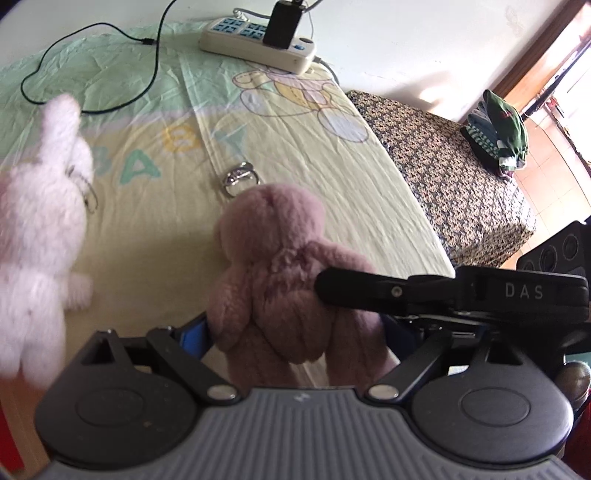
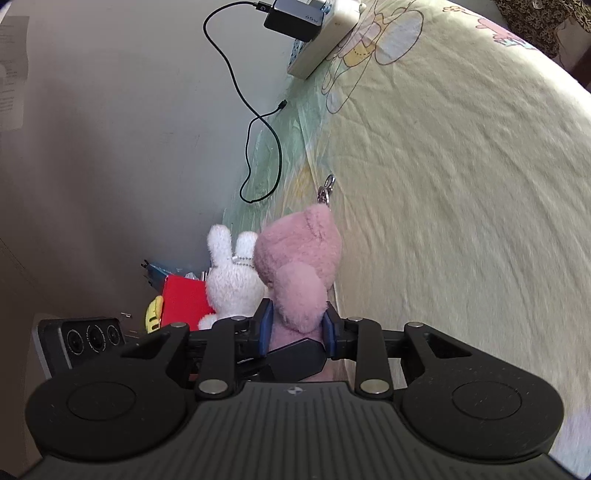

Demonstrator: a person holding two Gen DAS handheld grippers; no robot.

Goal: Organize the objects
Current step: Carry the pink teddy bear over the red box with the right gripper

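Right gripper (image 2: 298, 328) is being held clamped on the lower part of the pink plush bear (image 2: 299, 254), with its blue pads (image 2: 265, 325) being pressed into the fur from both sides. In the left wrist view one black finger of that gripper is being laid against the bear's side from the right. The left gripper (image 1: 295, 328) is being held wide around the same bear, whose body is filling the gap. One blue pad (image 1: 192, 332) is touching the fur and the other is hidden, so a grip cannot be told. A metal key ring (image 1: 240, 181) is being shown at the bear's head. A white plush rabbit (image 1: 37, 221) is being seen blurred just left of the bear, apart from it, over the pale printed sheet (image 1: 332, 177). A power strip (image 1: 258, 44) with a black charger (image 1: 282, 22) is lying at the sheet's far edge
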